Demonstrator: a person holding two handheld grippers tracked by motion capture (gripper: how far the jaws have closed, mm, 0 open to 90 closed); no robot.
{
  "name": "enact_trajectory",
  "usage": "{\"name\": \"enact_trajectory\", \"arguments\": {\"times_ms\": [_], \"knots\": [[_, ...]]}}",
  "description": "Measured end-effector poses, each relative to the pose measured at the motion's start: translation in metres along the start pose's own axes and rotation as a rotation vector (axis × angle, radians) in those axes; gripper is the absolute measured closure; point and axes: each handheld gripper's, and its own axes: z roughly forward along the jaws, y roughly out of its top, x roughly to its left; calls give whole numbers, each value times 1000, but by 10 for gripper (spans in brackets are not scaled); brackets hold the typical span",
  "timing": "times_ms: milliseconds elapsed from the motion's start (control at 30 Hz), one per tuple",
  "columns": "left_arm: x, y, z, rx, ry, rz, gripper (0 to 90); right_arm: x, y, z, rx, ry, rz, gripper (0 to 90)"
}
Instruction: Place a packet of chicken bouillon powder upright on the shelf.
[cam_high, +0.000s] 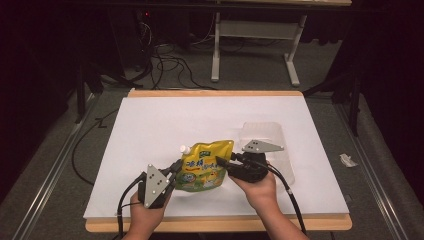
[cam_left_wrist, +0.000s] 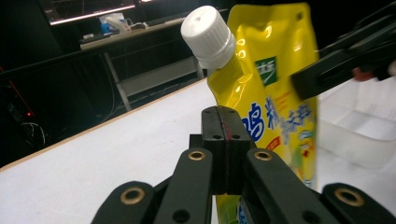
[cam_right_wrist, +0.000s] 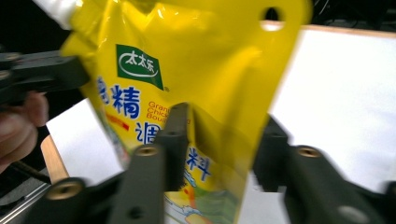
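Observation:
A yellow spouted pouch (cam_high: 205, 167) with a white screw cap (cam_high: 183, 148) is held up over the near part of the white board. My left gripper (cam_high: 176, 167) is shut on its left edge; in the left gripper view the jaws (cam_left_wrist: 224, 126) meet on the pouch (cam_left_wrist: 275, 93) just below the cap (cam_left_wrist: 208, 35). My right gripper (cam_high: 221, 161) is at the pouch's right edge. In the right gripper view it (cam_right_wrist: 222, 126) stands open, one finger (cam_right_wrist: 175, 135) in front of the pouch (cam_right_wrist: 201, 60) and the other behind it.
A clear plastic container (cam_high: 265, 135) lies on the white board (cam_high: 200, 112) just behind the right gripper. The board's wooden edge (cam_high: 215, 223) runs close to the person's hands. Cables and a table frame (cam_high: 216, 50) are on the floor beyond.

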Motion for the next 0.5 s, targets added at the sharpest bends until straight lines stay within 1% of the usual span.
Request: {"name": "enact_trajectory", "arguments": {"times_ms": [33,67,100,133,200,333,367,500], "knots": [[2,0,2,1,-10,-9,900,-1,0,-3,-8,3,1,703],[4,-1,5,5,-12,-15,900,-2,0,-8,-28,9,-4,747],[5,-1,6,7,-12,-18,900,-2,0,-8,-28,9,-4,747],[5,-1,8,7,-13,-21,900,0,0,-12,-43,6,-28,780],[6,0,10,8,-13,-23,900,1,0,-14,-51,6,-30,787],[5,-2,16,19,-26,-33,900,4,0,-19,-69,3,-58,782],[4,-2,16,25,-28,-27,900,5,-2,-22,-69,-5,-77,774],[1,-4,19,41,-41,-5,900,6,-5,-24,-64,-12,-82,747]]}}
